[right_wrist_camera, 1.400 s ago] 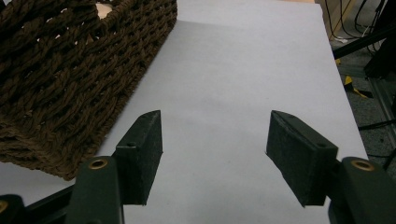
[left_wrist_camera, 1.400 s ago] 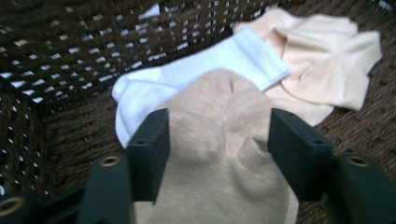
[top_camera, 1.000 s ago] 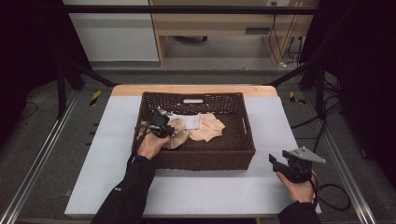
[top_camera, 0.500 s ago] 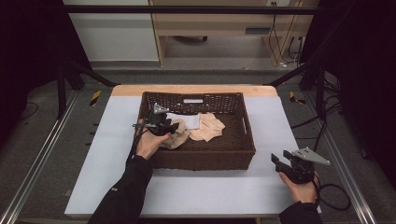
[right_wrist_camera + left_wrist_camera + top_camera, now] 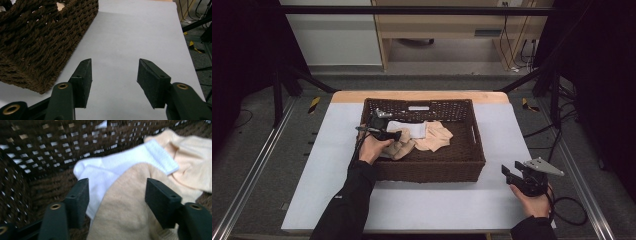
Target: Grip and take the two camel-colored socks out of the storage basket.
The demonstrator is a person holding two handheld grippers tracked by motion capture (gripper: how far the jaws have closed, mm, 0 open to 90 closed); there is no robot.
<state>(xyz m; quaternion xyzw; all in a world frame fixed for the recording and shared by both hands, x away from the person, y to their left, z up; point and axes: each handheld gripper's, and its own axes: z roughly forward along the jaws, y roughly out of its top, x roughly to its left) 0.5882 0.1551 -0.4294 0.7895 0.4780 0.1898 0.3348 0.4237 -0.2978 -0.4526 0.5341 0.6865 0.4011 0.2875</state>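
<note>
A brown wicker basket (image 5: 427, 170) stands mid-table with a white sock (image 5: 409, 129) and beige socks (image 5: 434, 137) in it. My left gripper (image 5: 393, 135) reaches into the basket's left part. Its jaws have just been opening. In the left gripper view it (image 5: 117, 187) stands open, with a beige sock (image 5: 125, 215) lying loose between and below the pads. The white sock (image 5: 120, 165) sits beyond, against the basket wall (image 5: 37, 150). My right gripper (image 5: 510, 172) rests at the table's right front. It (image 5: 113, 67) is open and its jaws have just widened slightly, with nothing between them.
The white table top (image 5: 312, 165) runs around the basket, and its bare surface (image 5: 140, 32) stretches ahead of the right gripper. The basket's corner (image 5: 37, 42) is to that gripper's left. Cables and dark frame legs lie beyond the table's right edge (image 5: 542, 165).
The left gripper's jaws went from shut to wide open over the beige sock, letting it lie in the basket. The right hand has stayed put.
</note>
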